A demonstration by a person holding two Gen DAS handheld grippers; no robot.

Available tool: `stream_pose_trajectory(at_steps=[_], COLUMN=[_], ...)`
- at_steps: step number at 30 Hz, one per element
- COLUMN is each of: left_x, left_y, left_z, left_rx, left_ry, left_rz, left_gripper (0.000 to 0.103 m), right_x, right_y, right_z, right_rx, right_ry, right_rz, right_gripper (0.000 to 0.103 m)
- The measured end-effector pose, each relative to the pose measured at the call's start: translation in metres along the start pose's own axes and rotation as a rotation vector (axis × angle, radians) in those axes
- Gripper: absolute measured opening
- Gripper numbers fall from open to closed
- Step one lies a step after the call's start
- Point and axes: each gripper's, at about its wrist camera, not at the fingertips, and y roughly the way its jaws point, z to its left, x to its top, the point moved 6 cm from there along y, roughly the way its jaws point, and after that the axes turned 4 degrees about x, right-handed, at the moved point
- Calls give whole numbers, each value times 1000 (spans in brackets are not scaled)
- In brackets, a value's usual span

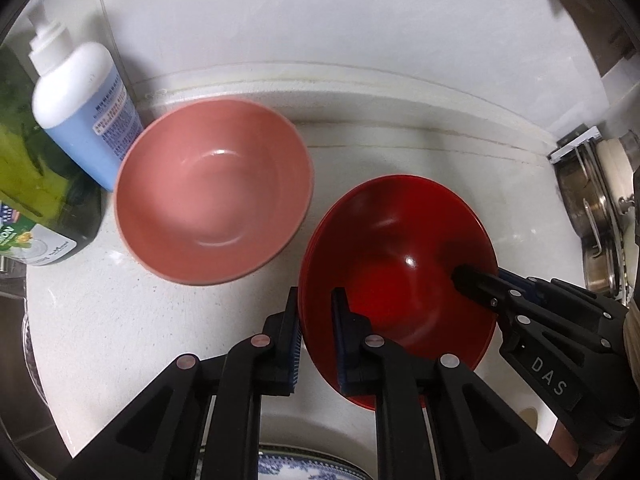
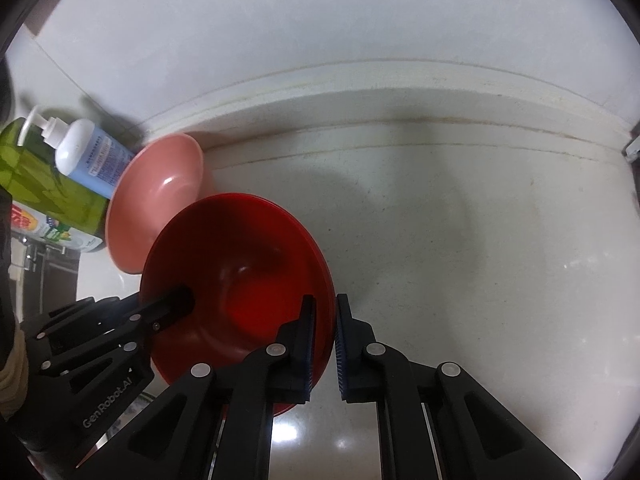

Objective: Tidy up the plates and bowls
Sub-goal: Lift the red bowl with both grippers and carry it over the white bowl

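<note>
A glossy red bowl (image 1: 400,264) (image 2: 240,264) stands on the white counter (image 1: 120,320), with layered rims at its edge as if it is nested in others. My left gripper (image 1: 318,314) is shut on its left rim, one finger inside and one outside. My right gripper (image 2: 325,320) is shut on the opposite rim the same way. Each gripper shows in the other's view: the right gripper (image 1: 476,280) and the left gripper (image 2: 176,304). A pink bowl (image 1: 212,192) (image 2: 160,192) sits upright just left of the red one.
A white and blue pump bottle (image 1: 80,108) and a green bottle (image 1: 36,184) stand left of the pink bowl. The wall's raised ledge (image 1: 320,80) runs behind. Metal pots (image 1: 592,208) hang at the right. A blue-patterned plate (image 1: 300,464) lies below the counter edge.
</note>
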Motion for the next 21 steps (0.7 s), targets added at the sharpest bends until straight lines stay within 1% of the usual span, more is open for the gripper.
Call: stream_pose_trajectory(at_steps=[9,18,21], left_x=[-19,-49,-60], left_y=[-40,-71,-79], left_z=[-15,-46,-60], left_rx=[-43,-82,-92], left_ry=[36,106,138], left_rz=[-46,-82,-90], left_gripper=[15,15,15], right_x=[-24,-59,-76], right_y=[-48,-93,-108], right_z=[2,-8,-16], right_rx=[-12,-48,-60], right_ry=[-14,4,17], right_rz=[-79,-149,-165], right_gripper=[10,10,11])
